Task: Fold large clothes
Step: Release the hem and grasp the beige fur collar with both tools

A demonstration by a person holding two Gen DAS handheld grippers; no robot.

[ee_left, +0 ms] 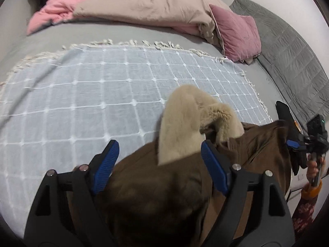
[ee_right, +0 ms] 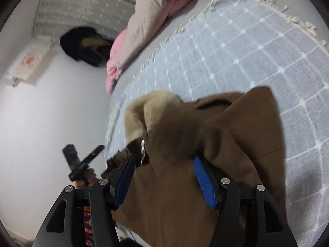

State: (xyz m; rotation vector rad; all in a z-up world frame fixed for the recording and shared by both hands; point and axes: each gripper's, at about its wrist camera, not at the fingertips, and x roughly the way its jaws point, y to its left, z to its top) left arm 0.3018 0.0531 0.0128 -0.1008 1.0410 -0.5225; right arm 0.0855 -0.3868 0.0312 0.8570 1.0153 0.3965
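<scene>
I am hovering both claws, left claw (ee_left: 158, 160) and right claw (ee_right: 162, 175), spread over the brown coat (ee_left: 156, 195) bunched on the bed's (ee_left: 123, 33) near edge, pinching nothing.

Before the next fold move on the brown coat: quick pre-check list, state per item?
1. Left gripper jaws apart, pads not pressing the brown coat: ok.
2. Right gripper jaws apart, coat lying between them: ok.
3. Coat spread flat: not ok, bunched, fur collar standing up.
4. Coat on the checked blanket: ok; the near part runs out of view.
5. Room on the blanket for laying out: ok.
6. Pink pillow and duvet apart from the coat: ok.
</scene>
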